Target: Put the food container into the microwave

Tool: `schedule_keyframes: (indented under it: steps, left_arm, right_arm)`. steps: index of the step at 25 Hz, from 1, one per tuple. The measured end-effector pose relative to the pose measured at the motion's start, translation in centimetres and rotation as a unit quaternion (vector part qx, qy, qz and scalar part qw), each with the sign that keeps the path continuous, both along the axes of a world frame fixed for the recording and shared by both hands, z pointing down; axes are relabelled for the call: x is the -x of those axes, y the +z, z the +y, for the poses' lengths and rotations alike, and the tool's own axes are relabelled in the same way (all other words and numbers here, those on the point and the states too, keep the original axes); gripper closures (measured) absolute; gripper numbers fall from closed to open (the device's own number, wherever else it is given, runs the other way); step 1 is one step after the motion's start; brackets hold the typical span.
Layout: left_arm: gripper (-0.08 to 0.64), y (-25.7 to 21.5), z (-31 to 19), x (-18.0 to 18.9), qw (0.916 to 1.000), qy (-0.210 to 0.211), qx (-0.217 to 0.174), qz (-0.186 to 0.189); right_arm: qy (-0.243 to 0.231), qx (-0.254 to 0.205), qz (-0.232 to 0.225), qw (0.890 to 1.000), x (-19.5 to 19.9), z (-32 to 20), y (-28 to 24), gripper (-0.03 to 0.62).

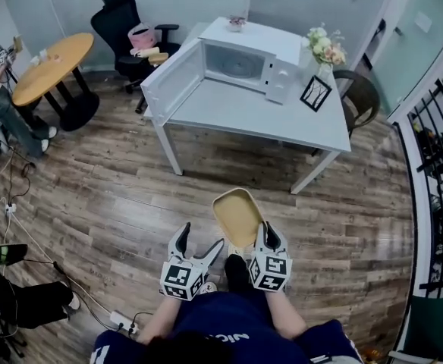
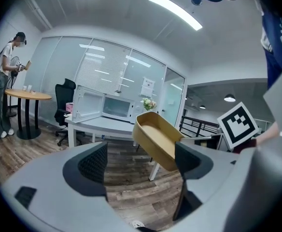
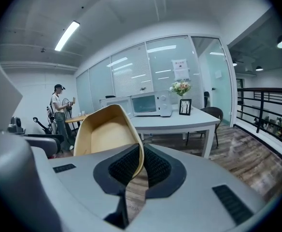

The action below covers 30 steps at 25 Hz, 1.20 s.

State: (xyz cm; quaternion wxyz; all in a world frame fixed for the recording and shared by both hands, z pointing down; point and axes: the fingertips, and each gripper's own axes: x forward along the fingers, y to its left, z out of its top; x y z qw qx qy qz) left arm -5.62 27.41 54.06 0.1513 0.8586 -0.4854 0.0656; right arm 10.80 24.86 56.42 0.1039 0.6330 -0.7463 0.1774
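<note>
A tan, empty food container [image 1: 237,217] hangs over the wooden floor, held by its rim in my right gripper [image 1: 265,239], whose jaws are shut on its wall [image 3: 139,163]. The container [image 3: 105,132] fills the left middle of the right gripper view. My left gripper [image 1: 200,249] is open beside it with nothing between its jaws; the container [image 2: 154,138] shows just right of that gap. The white microwave [image 1: 237,65] stands on the white table [image 1: 244,116] ahead with its door [image 1: 173,80] swung open to the left.
A picture frame [image 1: 315,93] and a flower vase [image 1: 324,50] stand right of the microwave. A brown chair [image 1: 362,97] sits at the table's right, a black railing [image 1: 438,180] beyond. A round wooden table [image 1: 51,67], an office chair [image 1: 127,25] and a standing person [image 3: 60,111] are at left.
</note>
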Motion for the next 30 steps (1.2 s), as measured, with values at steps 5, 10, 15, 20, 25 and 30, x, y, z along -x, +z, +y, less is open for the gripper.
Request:
schedule_keyframes:
  steps: [5,10,15,20,25,30]
  left_arm:
    - [0.141,-0.6,-5.5,-2.2,0.9996,-0.026,-0.007,-0.001]
    - [0.141,-1.4,-10.3,-4.8,0.9987,-0.048,-0.018,0.005]
    - [0.141,-1.0,-13.3,-6.9,0.9982,-0.057,-0.018,-0.005]
    - [0.141,-0.6,-15.3,-8.0,0.9983,-0.058,-0.008,-0.011]
    - [0.141,-0.9,-17.2,-7.6,0.9977,-0.067,-0.007,-0.012]
    - [0.141,-0.2,-19.3,-7.2,0.998,-0.063,0.001,-0.005]
  right_arm:
    - [-0.047,-0.013,-0.003,0.999,-1.5,-6.4,-1.0,0.552]
    - [-0.065,-0.025,-0.001,0.998,-3.9,-11.8,-1.5,0.552]
    - [-0.077,-0.021,0.0,0.997,-5.8,-15.1,-0.7,0.552]
    - [-0.08,-0.006,-0.007,0.997,-6.9,-17.1,0.2,0.554]
    - [-0.086,-0.001,-0.009,0.996,-6.7,-19.2,0.3,0.554]
    - [-0.083,0.0,-0.008,0.997,-6.2,-21.2,0.5,0.554]
